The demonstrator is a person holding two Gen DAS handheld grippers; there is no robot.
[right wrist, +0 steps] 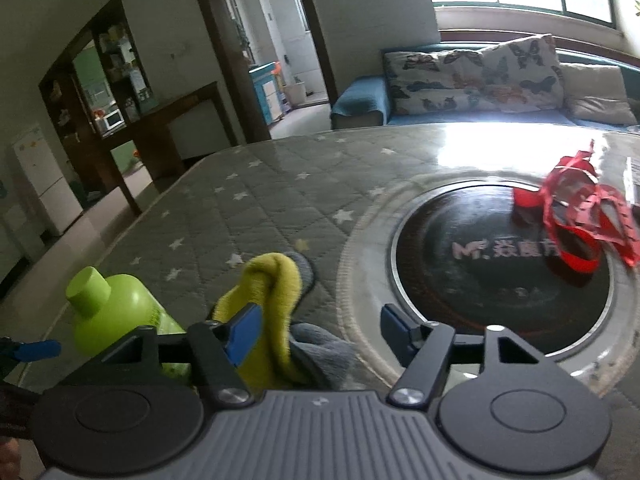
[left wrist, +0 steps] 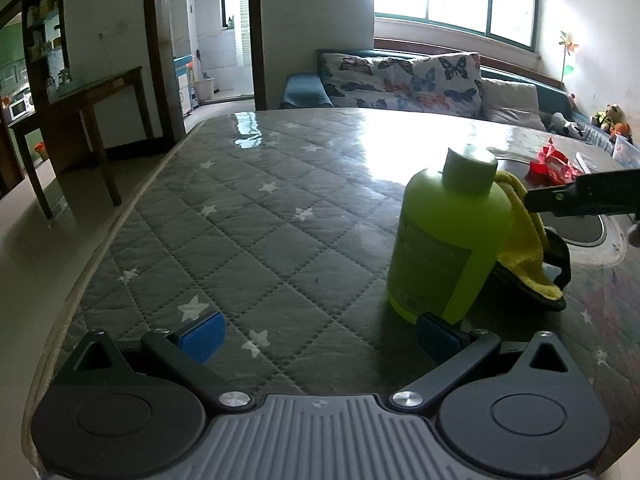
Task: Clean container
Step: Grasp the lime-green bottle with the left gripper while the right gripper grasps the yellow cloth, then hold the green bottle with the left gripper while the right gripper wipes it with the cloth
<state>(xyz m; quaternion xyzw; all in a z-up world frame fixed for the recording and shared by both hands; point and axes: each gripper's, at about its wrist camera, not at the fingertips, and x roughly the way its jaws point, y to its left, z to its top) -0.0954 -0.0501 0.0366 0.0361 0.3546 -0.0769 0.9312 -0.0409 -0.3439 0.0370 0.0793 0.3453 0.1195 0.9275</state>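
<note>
A lime-green bottle [left wrist: 448, 240] with a pale cap stands upright on the quilted, star-patterned table [left wrist: 248, 216]. My left gripper [left wrist: 320, 336] is open just in front of it; the bottle stands beyond the right pad, not between the jaws. Behind the bottle a yellow and grey cloth [left wrist: 524, 248] is bunched over a dark object. In the right wrist view the cloth [right wrist: 276, 304] rises between the pads of my right gripper [right wrist: 320, 332]. The left pad touches it and the right pad stands apart. The bottle [right wrist: 116, 312] is at lower left.
A round black cooktop [right wrist: 480, 264] with a pale ring is set into the table ahead of the right gripper. A crumpled red plastic bag [right wrist: 580, 208] lies on its far right part. A sofa with butterfly cushions [left wrist: 404, 80] stands behind the table, and a wooden side table [left wrist: 92, 120] at left.
</note>
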